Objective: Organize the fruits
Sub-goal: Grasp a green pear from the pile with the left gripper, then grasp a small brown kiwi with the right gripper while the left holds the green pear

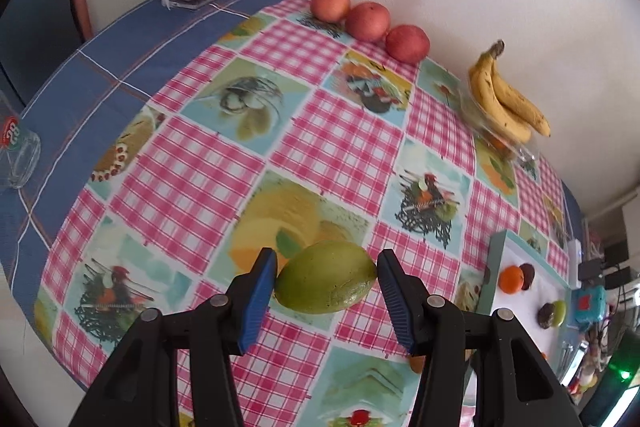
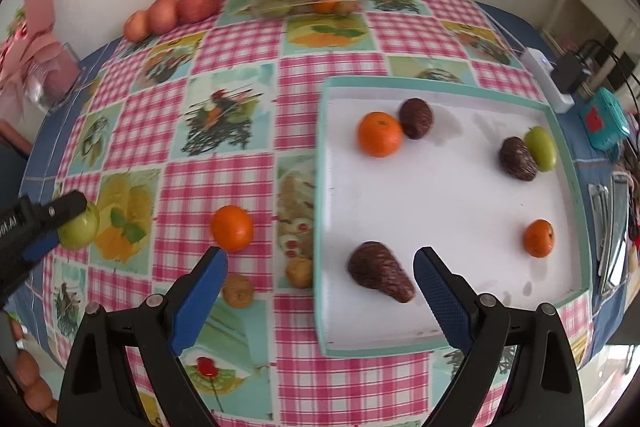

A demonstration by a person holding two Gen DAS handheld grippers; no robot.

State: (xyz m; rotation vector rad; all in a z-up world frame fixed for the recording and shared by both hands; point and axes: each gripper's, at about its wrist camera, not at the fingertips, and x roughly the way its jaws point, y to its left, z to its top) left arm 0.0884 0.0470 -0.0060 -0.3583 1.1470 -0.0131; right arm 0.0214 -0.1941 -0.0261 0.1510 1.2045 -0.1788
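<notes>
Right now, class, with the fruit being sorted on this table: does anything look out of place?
Yes. An orange and two small brown fruits lie loose on the tablecloth, left of the white tray that holds the other fruit.

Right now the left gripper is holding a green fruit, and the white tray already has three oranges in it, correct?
Not quite. The left gripper does hold the green fruit, but the white tray has only two oranges in it. The third orange lies outside it on the checked tablecloth. The right wrist view shows this.
</notes>
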